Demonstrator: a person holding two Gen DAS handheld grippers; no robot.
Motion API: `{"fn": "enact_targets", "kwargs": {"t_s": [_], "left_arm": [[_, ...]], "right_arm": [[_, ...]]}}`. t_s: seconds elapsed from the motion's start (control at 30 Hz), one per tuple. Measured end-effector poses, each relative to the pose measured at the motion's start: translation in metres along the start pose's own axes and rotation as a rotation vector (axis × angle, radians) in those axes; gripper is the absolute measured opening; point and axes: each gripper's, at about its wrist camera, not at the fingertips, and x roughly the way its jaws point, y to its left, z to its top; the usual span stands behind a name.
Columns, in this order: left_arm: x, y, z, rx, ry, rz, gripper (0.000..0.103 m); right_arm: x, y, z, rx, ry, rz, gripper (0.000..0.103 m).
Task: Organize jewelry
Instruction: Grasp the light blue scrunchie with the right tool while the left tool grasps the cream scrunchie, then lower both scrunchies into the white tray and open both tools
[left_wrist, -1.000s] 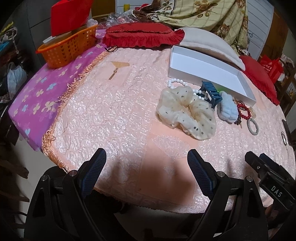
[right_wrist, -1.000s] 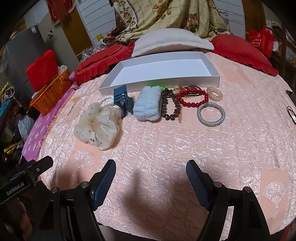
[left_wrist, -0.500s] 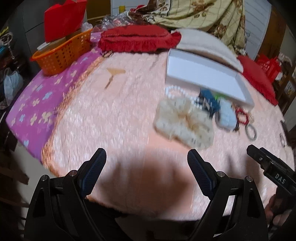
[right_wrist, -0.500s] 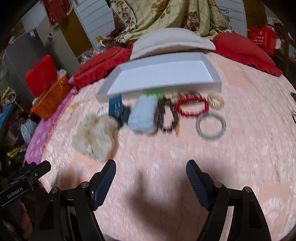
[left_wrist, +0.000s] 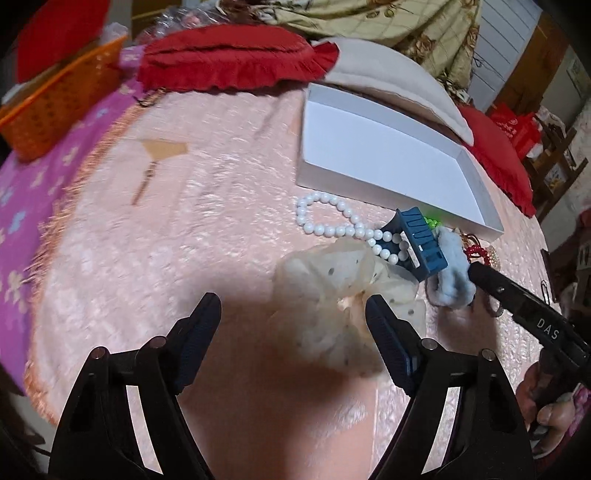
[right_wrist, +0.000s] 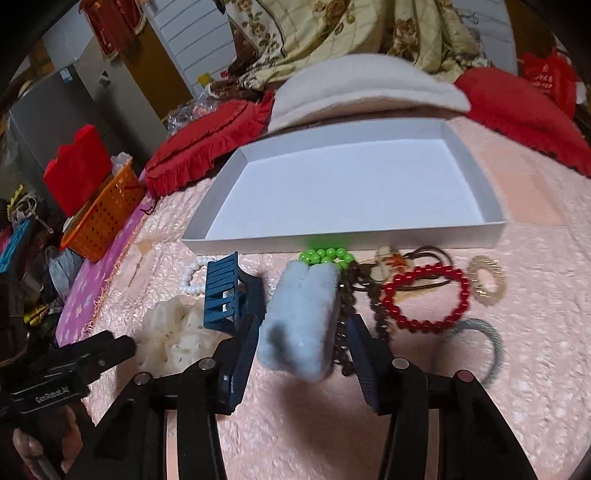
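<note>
Pale blue scrunchie (right_wrist: 299, 325): on the pink bedspread (right_wrist: 517, 369), just in front of the white box (right_wrist: 332, 242), between the fingers of the right gripper (right_wrist: 304, 325). Jaws spread on either side, not yet clamped; finger contact hard to judge.

Left gripper (left_wrist: 292, 301): spread wide, holding nothing, low over the bedspread with one finger above the cream scrunchie (left_wrist: 332, 291).

Likely faults:
- Snagging the dark bead bracelet (right_wrist: 349, 284), touching the scrunchie's right side, on closing; risk of dragging it along.
- Knocking the blue hair claw (right_wrist: 225, 291), just beside the left finger.
- Soft pile compressing unevenly; possible slip on lifting.
- Catching the box's near wall if carried too low.
- Crowding between the two grippers, working close together.

Limits of view:
- Underside of the pale blue scrunchie hidden.
- Green beads (right_wrist: 325, 255) partly covered behind it.
- Grey ring (right_wrist: 480, 350) blurred.
- Small items near the red bead bracelet (right_wrist: 424, 295) tangled, hard to separate.
- Pearl bracelet (left_wrist: 325, 229) partly under the claw.
</note>
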Motion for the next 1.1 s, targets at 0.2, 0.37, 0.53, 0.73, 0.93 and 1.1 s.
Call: {"fn": "enact_targets", "kwargs": {"t_s": [0.2, 0.37, 0.53, 0.73, 0.93, 1.1], "left_arm": [[0.021, -0.011, 0.003, 0.039, 0.024, -0.05, 0.071], [0.029, -0.019, -0.004, 0.044, 0.055, -0.052, 0.009], [0.002, -0.019, -0.007, 0.029, 0.011, -0.094, 0.009], [-0.045, -0.018, -0.004, 0.012, -0.06, -0.16, 0.009], [-0.067, -0.026, 0.022, 0.029, -0.101, -0.186, 0.009], [-0.051, -0.038, 0.072, 0.053, -0.113, -0.148, 0.009]], "right_arm": [[0.022, 0.004, 0.003, -0.024, 0.031, -0.017, 0.049], [0.026, 0.005, 0.003, -0.024, 0.021, -0.03, 0.034], [0.012, 0.003, 0.002, 0.0, -0.005, 0.001, 0.021], [-0.021, 0.002, 0.004, 0.021, -0.053, 0.037, 0.02], [-0.048, 0.002, 0.024, 0.037, -0.107, 0.084, 0.02], [-0.046, -0.006, 0.062, 0.075, -0.123, 0.11, 0.02]]}}
